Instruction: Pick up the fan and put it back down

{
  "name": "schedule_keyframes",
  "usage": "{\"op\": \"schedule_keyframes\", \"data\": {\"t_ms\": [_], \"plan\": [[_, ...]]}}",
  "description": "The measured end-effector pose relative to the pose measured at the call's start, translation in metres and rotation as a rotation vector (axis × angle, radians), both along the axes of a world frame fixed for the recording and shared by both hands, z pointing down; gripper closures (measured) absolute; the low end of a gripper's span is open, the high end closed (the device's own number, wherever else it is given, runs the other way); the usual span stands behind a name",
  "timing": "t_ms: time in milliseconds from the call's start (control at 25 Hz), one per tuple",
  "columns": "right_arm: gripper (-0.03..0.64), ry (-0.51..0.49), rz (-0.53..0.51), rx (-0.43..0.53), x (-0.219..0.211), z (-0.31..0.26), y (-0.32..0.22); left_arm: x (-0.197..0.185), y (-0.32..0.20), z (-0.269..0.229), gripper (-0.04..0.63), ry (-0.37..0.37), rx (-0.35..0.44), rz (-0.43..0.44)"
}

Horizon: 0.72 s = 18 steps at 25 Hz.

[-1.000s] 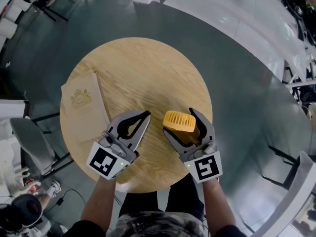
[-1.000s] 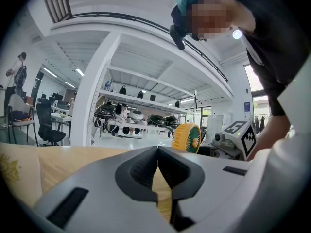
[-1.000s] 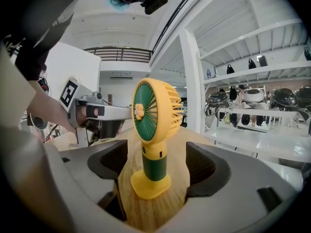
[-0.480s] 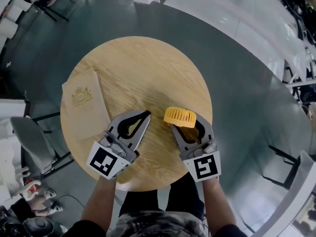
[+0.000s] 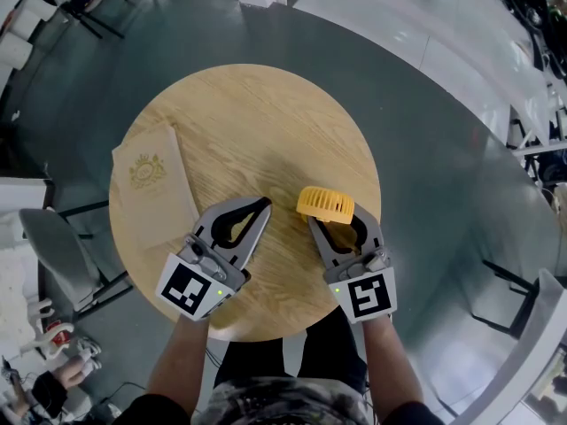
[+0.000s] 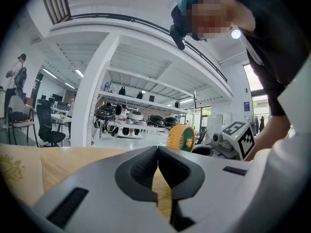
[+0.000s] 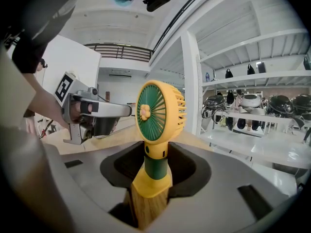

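Observation:
A small yellow fan (image 5: 325, 204) with a green grille (image 7: 158, 111) stands upright on the round wooden table (image 5: 257, 113). My right gripper (image 5: 334, 223) has its jaws closing around the fan's green stem (image 7: 155, 165), and the pads touch it on both sides. The fan's yellow base rests on the wood between the jaws. My left gripper (image 5: 263, 207) lies beside it to the left, shut with nothing in it, its tips meeting (image 6: 158, 152). In the left gripper view the fan (image 6: 181, 138) shows to the right, next to the right gripper (image 6: 233, 140).
A beige paper booklet (image 5: 151, 189) with a gold crest lies at the table's left edge. A grey floor surrounds the table, with chairs (image 5: 62, 255) to the left. White shelving (image 7: 252, 106) with dark gear stands behind.
The right gripper's jaws have narrowed from wide apart to close against the fan's stem. The fan shifted slightly. The left gripper has stayed where it was.

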State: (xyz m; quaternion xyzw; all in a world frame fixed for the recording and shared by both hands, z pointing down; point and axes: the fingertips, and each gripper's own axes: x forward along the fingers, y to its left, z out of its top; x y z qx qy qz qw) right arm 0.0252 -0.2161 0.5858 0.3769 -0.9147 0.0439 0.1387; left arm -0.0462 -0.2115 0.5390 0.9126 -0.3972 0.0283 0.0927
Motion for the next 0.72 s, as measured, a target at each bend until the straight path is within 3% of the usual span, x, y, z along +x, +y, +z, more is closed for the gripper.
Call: {"op": "schedule_keyframes", "data": {"t_ms": [720], "plan": [[0.465, 0.057, -0.021, 0.024, 0.001, -0.009, 0.006, -0.001, 0.003, -0.014, 0.575, -0.003, 0.013, 0.0]]}}
